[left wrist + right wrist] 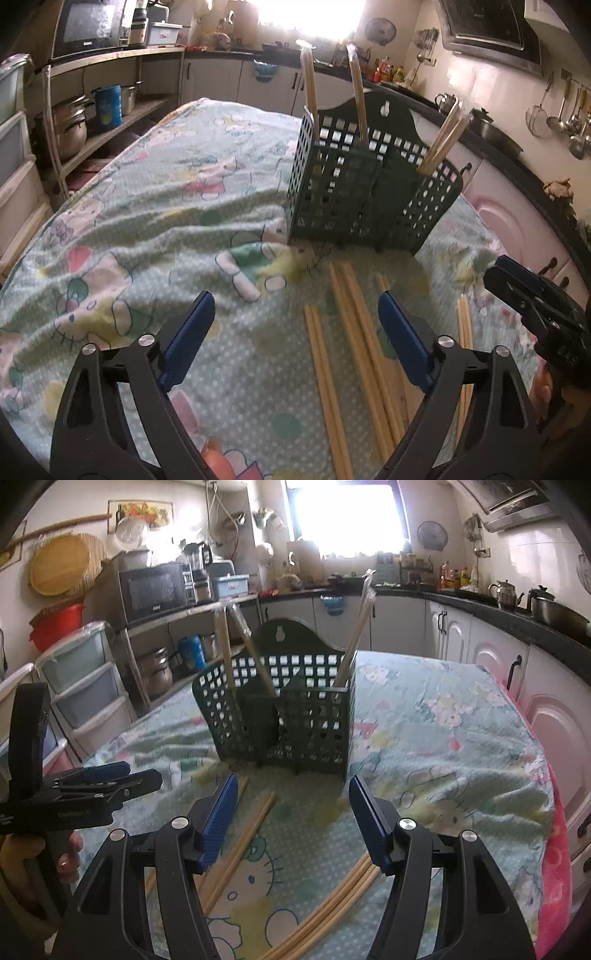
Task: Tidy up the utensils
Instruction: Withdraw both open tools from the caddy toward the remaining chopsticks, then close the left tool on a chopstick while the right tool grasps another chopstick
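Observation:
A dark green perforated utensil basket (369, 199) (288, 716) stands on the table with wrapped chopstick pairs (356, 92) (354, 627) sticking up from its compartments. Several loose wooden chopsticks (354, 332) (243, 834) lie on the cloth in front of it, between the grippers. My left gripper (295, 332) is open and empty above them; it also shows from the side in the right wrist view (122, 775). My right gripper (290, 812) is open and empty over more chopsticks (332, 901); it shows at the right edge of the left wrist view (517, 288).
A cartoon-print cloth (147, 221) (443, 738) covers the table. Kitchen counters (498, 609), cabinets, a microwave (153, 590) and plastic drawers (81, 694) ring the table. Pots sit on a shelf (70, 125) to the left.

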A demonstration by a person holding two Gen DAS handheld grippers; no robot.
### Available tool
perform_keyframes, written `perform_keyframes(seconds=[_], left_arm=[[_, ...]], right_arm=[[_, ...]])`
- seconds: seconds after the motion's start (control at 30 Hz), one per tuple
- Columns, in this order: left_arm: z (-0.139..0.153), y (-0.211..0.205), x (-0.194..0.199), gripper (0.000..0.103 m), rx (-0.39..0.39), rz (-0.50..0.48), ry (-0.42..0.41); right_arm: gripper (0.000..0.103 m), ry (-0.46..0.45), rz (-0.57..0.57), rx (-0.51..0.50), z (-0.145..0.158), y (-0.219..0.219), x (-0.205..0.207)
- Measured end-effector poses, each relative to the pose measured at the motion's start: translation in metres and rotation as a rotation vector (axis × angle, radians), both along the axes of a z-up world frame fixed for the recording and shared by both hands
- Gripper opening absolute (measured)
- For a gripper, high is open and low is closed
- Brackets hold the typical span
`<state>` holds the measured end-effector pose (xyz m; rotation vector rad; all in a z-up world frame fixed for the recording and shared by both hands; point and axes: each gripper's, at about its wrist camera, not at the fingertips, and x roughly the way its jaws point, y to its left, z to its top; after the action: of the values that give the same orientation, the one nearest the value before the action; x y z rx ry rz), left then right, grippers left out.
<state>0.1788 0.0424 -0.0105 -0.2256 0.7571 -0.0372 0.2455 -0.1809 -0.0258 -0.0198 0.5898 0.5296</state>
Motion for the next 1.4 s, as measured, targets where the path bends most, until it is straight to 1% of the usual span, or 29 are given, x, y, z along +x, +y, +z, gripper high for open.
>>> perform_keyframes(seconds=[0.03, 0.07, 0.2, 0.23, 0.3, 0.33, 0.37, 0.43, 0.47, 0.6, 0.63, 0.67, 0.83, 0.9, 0.97, 1.17, 1.23, 1.3, 1.33, 1.4], left_arm=[[-0.002, 0.000, 0.000, 0.078, 0.000, -0.003, 0.006], [-0.005, 0.000, -0.001, 0.075, 0.000, -0.006, 0.015], [-0.015, -0.001, -0.001, 0.059, 0.002, -0.013, 0.054], [-0.018, 0.000, -0.001, 0.056, -0.006, -0.016, 0.069], [-0.023, 0.001, -0.001, 0.046, -0.025, -0.022, 0.086], [-0.026, 0.001, -0.001, 0.044, -0.035, -0.025, 0.096], [-0.028, 0.001, 0.000, 0.041, -0.049, -0.032, 0.104], [-0.033, 0.000, 0.000, 0.036, -0.094, -0.051, 0.125], [-0.035, 0.000, 0.000, 0.032, -0.108, -0.057, 0.134], [-0.040, -0.007, 0.002, 0.016, -0.107, -0.082, 0.151], [-0.041, -0.009, 0.002, 0.015, -0.115, -0.090, 0.156], [-0.041, -0.010, 0.001, 0.015, -0.118, -0.094, 0.157], [-0.045, -0.016, 0.008, 0.015, -0.100, -0.106, 0.178], [-0.046, -0.017, 0.011, 0.015, -0.101, -0.103, 0.183], [-0.046, -0.017, 0.013, 0.015, -0.096, -0.103, 0.187], [-0.045, -0.016, 0.021, 0.015, -0.090, -0.098, 0.196], [-0.046, -0.015, 0.024, 0.015, -0.093, -0.096, 0.200], [-0.046, -0.015, 0.027, 0.015, -0.092, -0.093, 0.204], [-0.046, -0.015, 0.029, 0.015, -0.093, -0.092, 0.205], [-0.046, -0.016, 0.033, 0.015, -0.091, -0.091, 0.208]], right_arm=[[0.060, 0.011, 0.007, -0.007, -0.002, 0.003, 0.001], [0.060, 0.019, 0.012, -0.014, -0.004, 0.005, 0.002], [0.060, 0.067, 0.022, -0.039, -0.015, 0.015, 0.008], [0.060, 0.092, 0.025, -0.044, -0.019, 0.018, 0.011], [0.060, 0.131, 0.032, -0.040, -0.025, 0.021, 0.017], [0.060, 0.150, 0.035, -0.038, -0.028, 0.024, 0.020], [0.060, 0.162, 0.038, -0.038, -0.030, 0.026, 0.023], [0.060, 0.188, 0.041, -0.047, -0.034, 0.031, 0.028], [0.060, 0.202, 0.043, -0.052, -0.037, 0.034, 0.031], [0.059, 0.237, 0.065, -0.058, -0.043, 0.044, 0.040], [0.058, 0.247, 0.072, -0.067, -0.045, 0.048, 0.043], [0.054, 0.254, 0.077, -0.073, -0.047, 0.052, 0.045], [0.043, 0.298, 0.088, -0.102, -0.056, 0.067, 0.058], [0.037, 0.318, 0.080, -0.118, -0.061, 0.071, 0.063], [0.035, 0.329, 0.074, -0.123, -0.064, 0.073, 0.067], [0.032, 0.329, 0.064, -0.154, -0.067, 0.083, 0.076], [0.029, 0.319, 0.061, -0.181, -0.067, 0.088, 0.078], [0.022, 0.306, 0.061, -0.208, -0.067, 0.092, 0.078], [0.020, 0.305, 0.063, -0.212, -0.067, 0.093, 0.079], [0.016, 0.316, 0.066, -0.184, -0.066, 0.090, 0.081]])
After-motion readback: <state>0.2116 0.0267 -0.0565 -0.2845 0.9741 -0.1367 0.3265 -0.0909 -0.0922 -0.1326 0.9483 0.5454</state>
